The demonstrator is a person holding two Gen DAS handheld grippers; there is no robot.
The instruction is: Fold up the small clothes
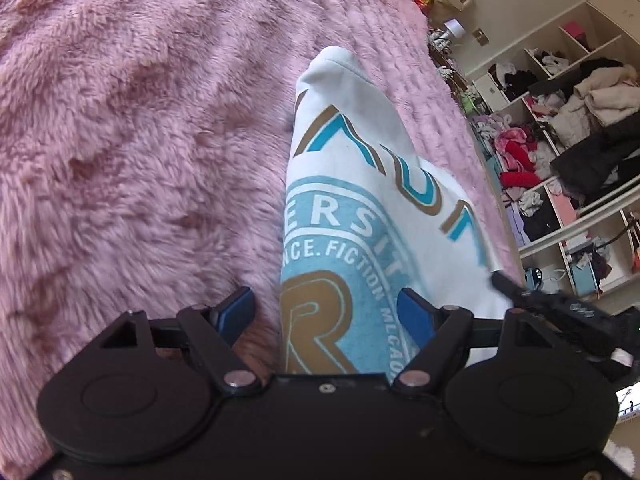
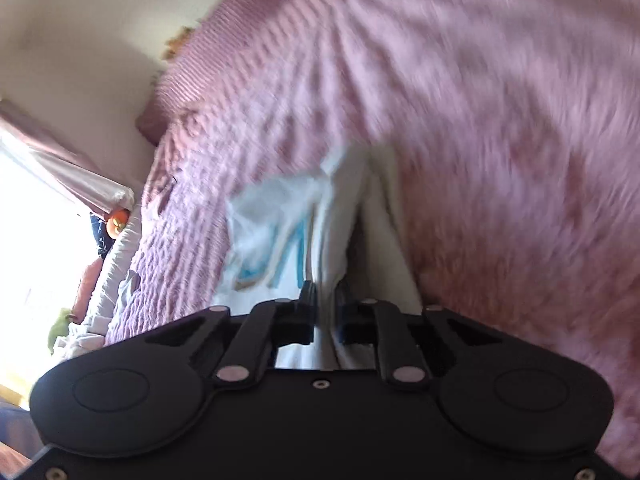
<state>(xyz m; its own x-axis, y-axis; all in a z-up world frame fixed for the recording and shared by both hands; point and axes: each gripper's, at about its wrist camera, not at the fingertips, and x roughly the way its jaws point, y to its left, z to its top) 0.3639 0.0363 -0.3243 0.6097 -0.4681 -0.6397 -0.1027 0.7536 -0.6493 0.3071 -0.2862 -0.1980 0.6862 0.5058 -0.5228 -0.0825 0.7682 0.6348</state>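
A small white T-shirt [image 1: 352, 200] with a light-blue and gold printed crest lies partly folded on a fluffy pink blanket [image 1: 140, 140]. My left gripper [image 1: 326, 312] is open, its blue pads on either side of the shirt's near edge, one over the blanket and one over the print. In the right wrist view, my right gripper [image 2: 326, 316] is shut on a bunched white edge of the same T-shirt [image 2: 344, 220], which hangs stretched away from the jaws over the blanket [image 2: 500, 120]. The right gripper's tip [image 1: 520, 292] shows in the left wrist view at the shirt's right edge.
Open white shelves [image 1: 568, 140] stuffed with piled clothes stand beyond the bed at the right. A bright window with a pink curtain [image 2: 60, 168] and a cream wall lie past the bed's edge in the right wrist view. The right wrist view is motion-blurred.
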